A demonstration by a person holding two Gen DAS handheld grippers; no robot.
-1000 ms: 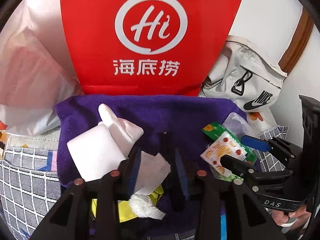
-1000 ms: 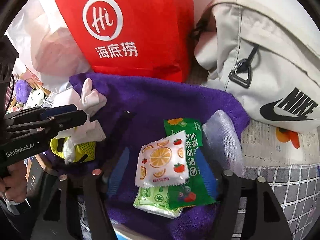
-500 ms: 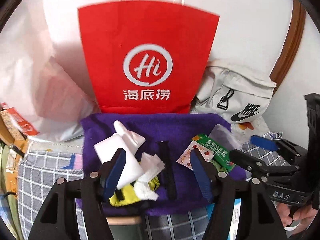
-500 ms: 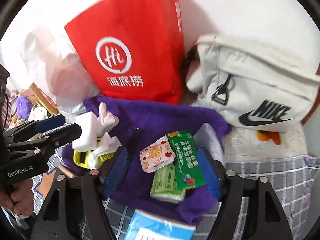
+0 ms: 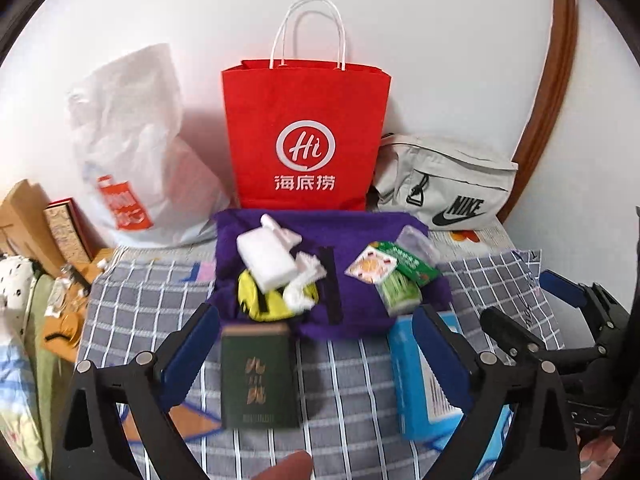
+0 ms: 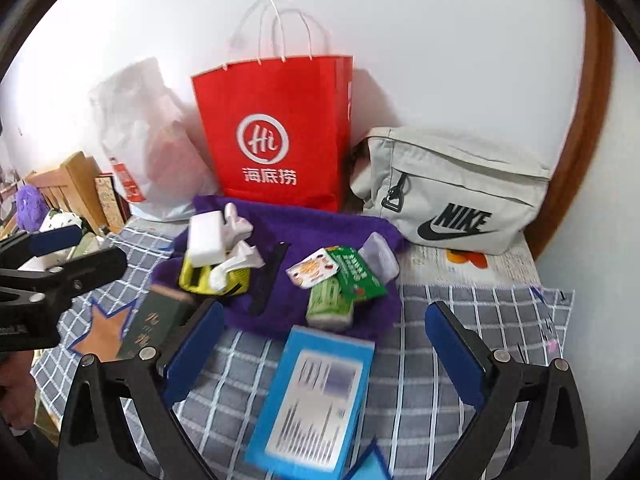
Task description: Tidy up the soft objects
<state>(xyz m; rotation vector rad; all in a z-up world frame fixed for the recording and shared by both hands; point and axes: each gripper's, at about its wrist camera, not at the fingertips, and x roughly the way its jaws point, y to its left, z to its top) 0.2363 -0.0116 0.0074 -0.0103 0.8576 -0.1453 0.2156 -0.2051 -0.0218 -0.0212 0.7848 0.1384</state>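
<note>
Left gripper [image 5: 316, 344]: its jaws are opening, standing wide with nothing pressed between the blue pads [image 5: 188, 338]; a dark green booklet [image 5: 258, 376] is lying on the checked cloth [image 5: 132, 300] in the gap beneath them, untouched. Right gripper [image 6: 320, 344]: its jaws are likewise opening, wide and empty, framing a light blue box [image 6: 316, 396] that is resting flat on the same cloth.

Just beyond both sets of fingers, the purple towel [image 5: 360, 236] is lying spread, carrying two clusters. On its left side a white foam block [image 5: 266, 258] is sitting on a yellow pouch [image 5: 250, 296] beside crumpled white tissue [image 5: 306, 276]; on its right side an orange-printed sachet [image 5: 370, 268], a green packet [image 5: 412, 264] and a green wipes pack [image 5: 400, 296] are overlapping. Behind the towel a red paper bag [image 5: 306, 136] is standing upright against the wall, flanked by a white plastic bag [image 5: 132, 152] and a grey sling bag [image 5: 448, 184].

Step in hand, as judged: both grippers are hanging free between grasps, with the soft items gathered on the towel but not yet stowed. The next move is likely calling for a fresh approach to the towel's edges or to one cluster, with pads closing gently on yielding material.

View differences: the left wrist view is showing the whole booklet cover and a fingertip at the bottom edge; the right wrist view is showing the box's printed face, a clear plastic container [image 6: 378, 256] at the towel's right edge, and a purple plush toy [image 6: 30, 206] at far left.
</note>
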